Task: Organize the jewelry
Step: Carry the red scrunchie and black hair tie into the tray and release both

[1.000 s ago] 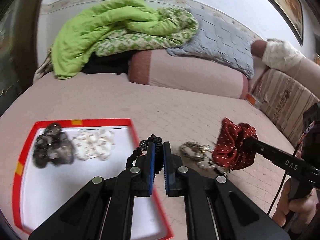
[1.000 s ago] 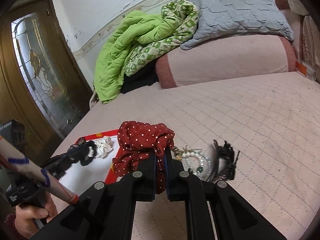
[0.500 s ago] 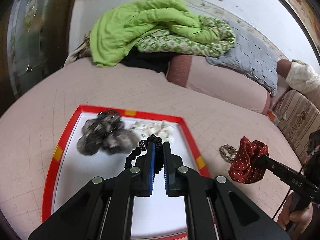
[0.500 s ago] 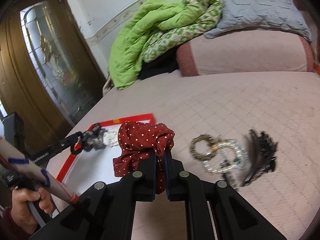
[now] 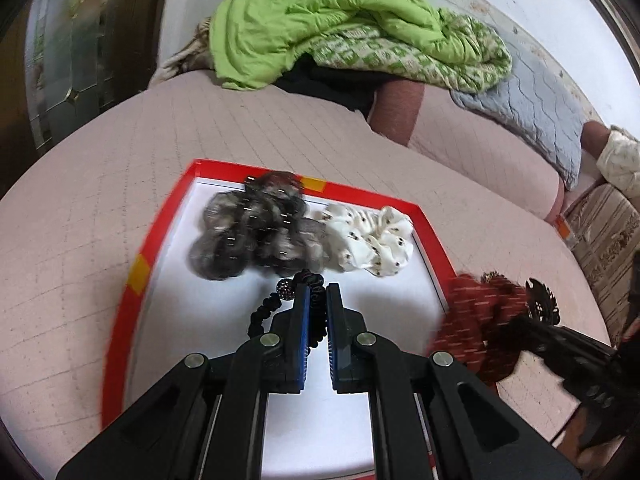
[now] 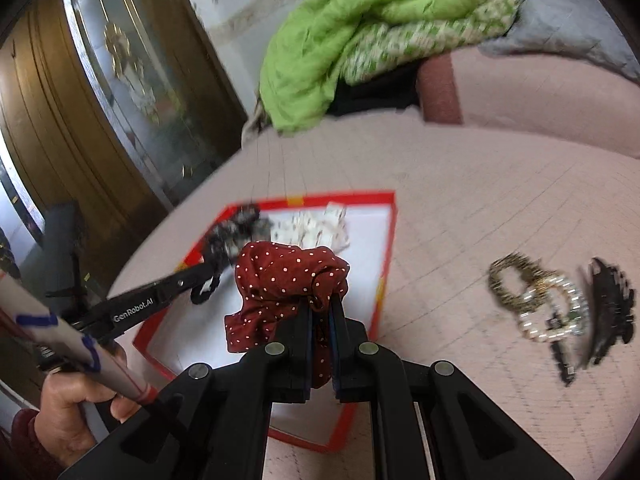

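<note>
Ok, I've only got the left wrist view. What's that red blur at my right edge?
Observer: A red polka-dot scrunchie, clamped in the right gripper.
Operator: Anything on the bed behind it?
Observer: Two overlapping bracelets, a beaded bracelet and a pearl bracelet, lying clear of the tray.
Operator: And the black thing there?
Observer: A black hair claw, just past the pearl bracelet on the side away from the tray.

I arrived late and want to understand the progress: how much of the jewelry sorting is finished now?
Done: a grey scrunchie and a white scrunchie lie in the red tray. In hand: the left gripper grips a black beaded hair tie over the tray; the right gripper grips a red dotted scrunchie. Left on the bed: bracelets and a black claw clip.
</note>
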